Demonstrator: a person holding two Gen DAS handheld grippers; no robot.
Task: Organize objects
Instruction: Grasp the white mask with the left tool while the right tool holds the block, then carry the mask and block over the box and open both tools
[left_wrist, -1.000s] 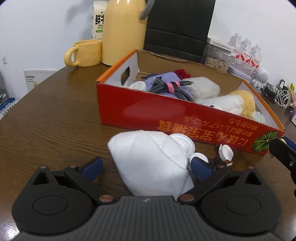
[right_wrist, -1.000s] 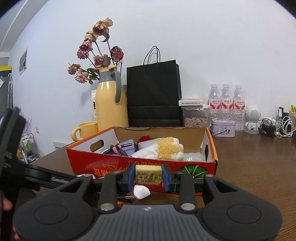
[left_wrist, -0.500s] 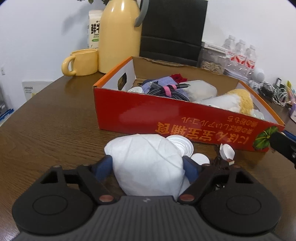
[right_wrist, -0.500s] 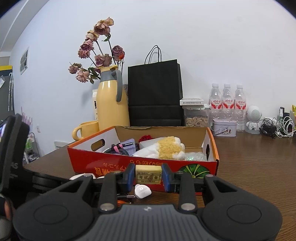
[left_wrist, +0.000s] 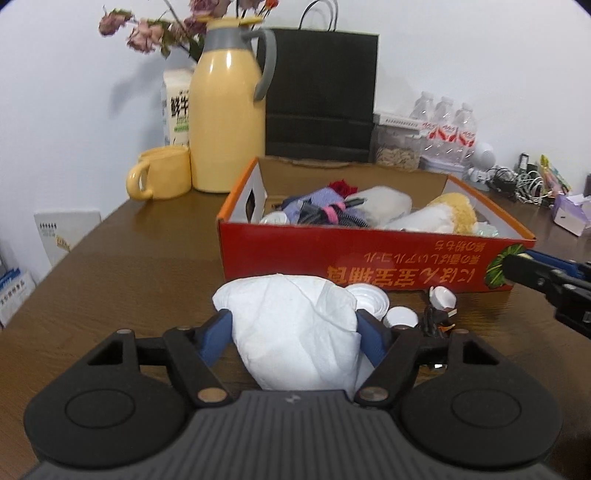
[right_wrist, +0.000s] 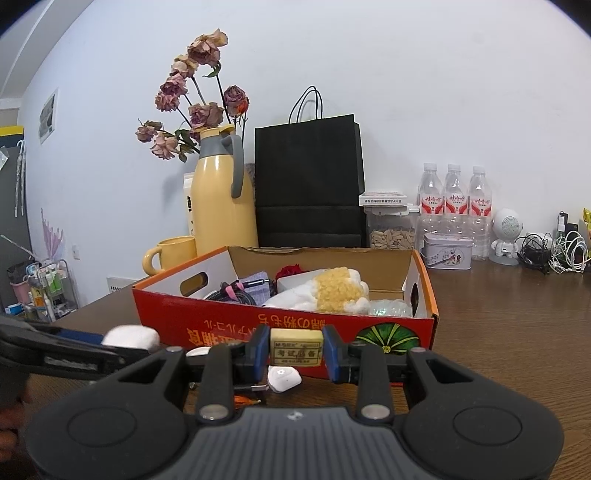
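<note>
The left gripper (left_wrist: 293, 334) pointed downward, its jaws closing with both blue pads against the sides of a white crumpled bundle (left_wrist: 295, 336). The right gripper (right_wrist: 295, 352) sat nearly level, jaws clamped on a small yellowish eraser (right_wrist: 295, 347).

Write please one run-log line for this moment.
left claw: closing on white pack | right claw: shut on eraser | red box: on table, partly filled
</note>
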